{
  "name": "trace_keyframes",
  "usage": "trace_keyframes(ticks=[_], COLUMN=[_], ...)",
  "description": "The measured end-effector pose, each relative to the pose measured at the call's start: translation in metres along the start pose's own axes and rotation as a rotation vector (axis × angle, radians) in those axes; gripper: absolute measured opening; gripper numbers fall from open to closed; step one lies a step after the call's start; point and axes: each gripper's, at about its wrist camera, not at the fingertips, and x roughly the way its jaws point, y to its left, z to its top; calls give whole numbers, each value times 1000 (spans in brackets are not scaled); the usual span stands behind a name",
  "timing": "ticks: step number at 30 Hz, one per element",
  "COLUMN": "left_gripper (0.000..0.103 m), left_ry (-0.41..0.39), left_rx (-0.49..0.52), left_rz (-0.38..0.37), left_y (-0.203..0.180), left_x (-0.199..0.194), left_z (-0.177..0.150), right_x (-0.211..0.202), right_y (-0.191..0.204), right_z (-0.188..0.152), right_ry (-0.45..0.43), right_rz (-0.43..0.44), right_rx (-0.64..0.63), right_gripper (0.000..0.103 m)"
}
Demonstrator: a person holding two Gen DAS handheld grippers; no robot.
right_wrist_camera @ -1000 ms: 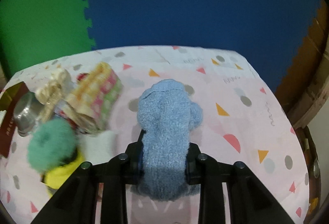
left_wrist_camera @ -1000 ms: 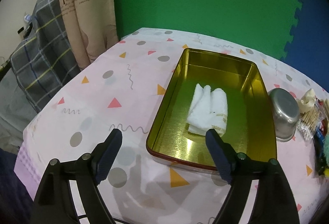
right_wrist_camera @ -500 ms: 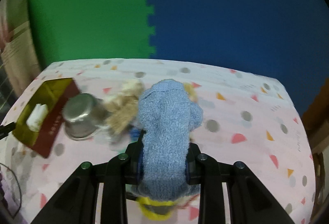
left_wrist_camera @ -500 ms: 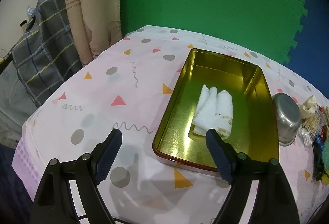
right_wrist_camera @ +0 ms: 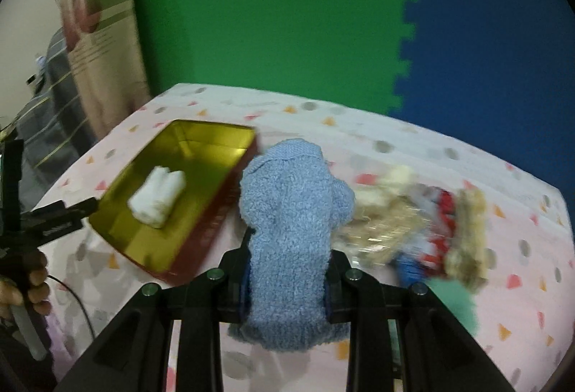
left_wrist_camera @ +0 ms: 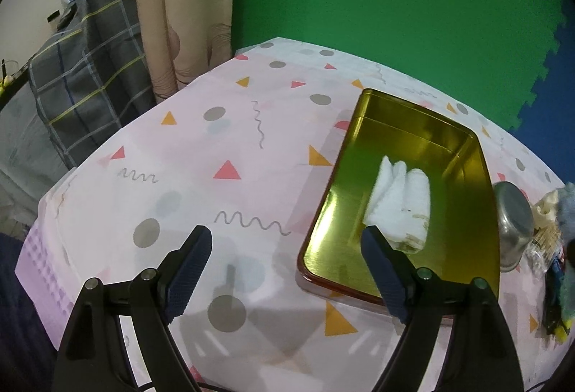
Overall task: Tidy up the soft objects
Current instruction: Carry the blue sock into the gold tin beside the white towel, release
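Observation:
My right gripper (right_wrist_camera: 287,269) is shut on a fuzzy blue sock (right_wrist_camera: 291,212) and holds it above the table, just right of a gold tin tray (right_wrist_camera: 212,136). A folded white cloth (right_wrist_camera: 158,199) lies inside the tray. In the left wrist view the tray (left_wrist_camera: 488,176) sits ahead to the right with the white cloth (left_wrist_camera: 400,203) in it. My left gripper (left_wrist_camera: 285,250) is open and empty above the tablecloth near the tray's near corner. The blue sock (left_wrist_camera: 567,208) shows at the far right edge.
A steel bowl (left_wrist_camera: 514,223) stands right of the tray. A blurred heap of packets and soft things (right_wrist_camera: 427,230) and a green fluffy object (right_wrist_camera: 454,302) lie to the right. A curtain (left_wrist_camera: 183,14) and plaid fabric (left_wrist_camera: 82,79) are beyond the table's left edge.
My right gripper has swung left with the blue sock, from over the heap to beside the tray. My left gripper has shifted left, so the tray sits further right in its view.

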Motion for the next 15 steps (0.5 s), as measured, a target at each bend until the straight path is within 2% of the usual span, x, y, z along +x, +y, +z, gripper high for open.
trace_keyframes(ticks=[8,15], left_gripper=[83,83], left_ry=[8,16], left_rx=[-27,-42], left_rz=[1,-5], left_y=[8,11], left_x=[3,5], left_z=[1,2], right_x=[37,59], right_y=[64,97], right_z=[10,14], right_ry=[46,77], right_rz=[83,98], right_rx=[-78,-133], right_gripper=[29,29])
